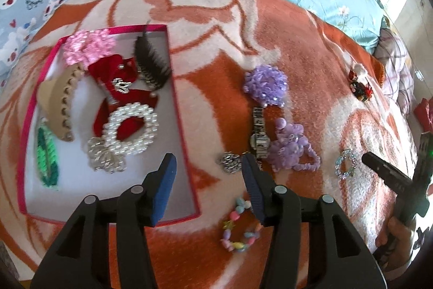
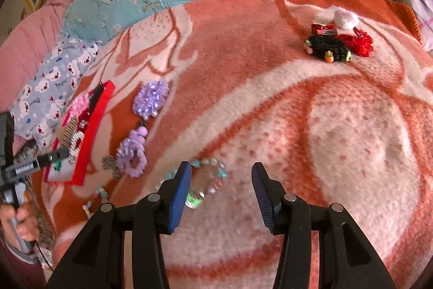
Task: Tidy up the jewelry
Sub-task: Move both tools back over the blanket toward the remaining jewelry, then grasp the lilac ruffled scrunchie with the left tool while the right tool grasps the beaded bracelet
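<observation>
A red-rimmed box (image 1: 173, 88) with a white floor lies on the left and holds a pink scrunchie (image 1: 86, 48), a black feather clip (image 1: 148, 58), a red bow (image 1: 119, 80), a beige claw clip (image 1: 56, 102), a pearl bracelet (image 1: 130, 129) and a green leaf clip (image 1: 47, 153). My left gripper (image 1: 209, 167) hangs open and empty over the box's right rim. A silver brooch (image 1: 230, 161) and a watch (image 1: 258, 134) lie by its right finger. My right gripper (image 2: 220, 175) is open above a blue crystal bracelet (image 2: 213, 172), whose left side its left finger hides.
Loose on the orange and white blanket (image 2: 297, 113) lie a purple scrunchie (image 1: 265, 85), a purple flower piece (image 1: 292, 148), a pastel bead bracelet (image 1: 239, 229) and a far pile of red and black clips (image 2: 333, 45). Pillows border the far side. A person's hand (image 2: 24, 210) shows at the left.
</observation>
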Motion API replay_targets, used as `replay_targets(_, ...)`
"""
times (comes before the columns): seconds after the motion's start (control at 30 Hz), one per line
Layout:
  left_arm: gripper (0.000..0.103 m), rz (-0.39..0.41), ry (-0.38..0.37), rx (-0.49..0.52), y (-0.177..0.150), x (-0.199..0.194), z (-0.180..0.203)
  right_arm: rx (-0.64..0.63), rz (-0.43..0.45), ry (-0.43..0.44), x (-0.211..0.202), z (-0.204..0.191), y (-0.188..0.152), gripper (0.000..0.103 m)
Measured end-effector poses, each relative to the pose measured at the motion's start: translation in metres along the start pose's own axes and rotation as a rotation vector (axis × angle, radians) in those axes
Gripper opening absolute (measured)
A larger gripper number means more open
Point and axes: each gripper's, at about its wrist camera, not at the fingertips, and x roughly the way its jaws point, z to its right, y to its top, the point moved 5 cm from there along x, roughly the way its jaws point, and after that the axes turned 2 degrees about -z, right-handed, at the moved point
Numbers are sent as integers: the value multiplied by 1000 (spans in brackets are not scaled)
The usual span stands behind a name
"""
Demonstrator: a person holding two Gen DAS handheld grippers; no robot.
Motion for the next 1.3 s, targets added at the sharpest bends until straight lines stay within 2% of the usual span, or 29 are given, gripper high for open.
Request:
replay_targets(0.07,49,-11,-7,6,3,7,8,-10,-7,-3,1,-1,-3,48)
replay_targets(0.13,53,-19,-13,9,7,14,14,-26,-16,-2,4,-4,-6,50)
replay_targets(0.2,56,-24,-17,14,12,20,19,-50,-25,-12,8,-9,-7,55)
replay_targets(0.37,57,-41,-22,31,31,41,34,-74,-39,-22,22,-13,-6,56)
replay_targets(0.43,64,-46,-19,34,38,51,40,-80,-41,-18,26,-14,-5,56)
replay_targets(0.57,66,-66,-20,46,56,76,55,-115,-62,-42,36,-21,-9,57)
replay_targets(0.67,67,-91,-28,40,66,96,63,-126,-60,-45,37,-20,-9,52)
replay_targets(0.8,67,-123,-32,45,78,122,75,-98,-52,-27,36,-14,-8,35)
replay_targets(0.83,67,-126,-30,51,80,129,78,-93,-48,-26,36,-14,-8,33)
replay_targets(0.87,67,-128,-26,58,82,135,81,-94,-45,-24,36,-14,-8,27)
replay_targets(0.9,67,-126,-20,64,83,138,83,-96,-44,-18,37,-15,-7,16)
replay_targets(0.97,41,-119,-21,88,84,142,88,-89,-45,4,37,-16,-6,8)
replay_targets(1.0,22,-130,-37,95,84,144,90,-78,-42,16,36,-15,-6,8)
replay_targets(1.13,16,-90,-50,118,79,133,90,-44,-32,61,33,-13,-2,8)
replay_targets(1.3,15,-41,-74,106,67,94,82,-32,-14,106,24,-21,2,8)
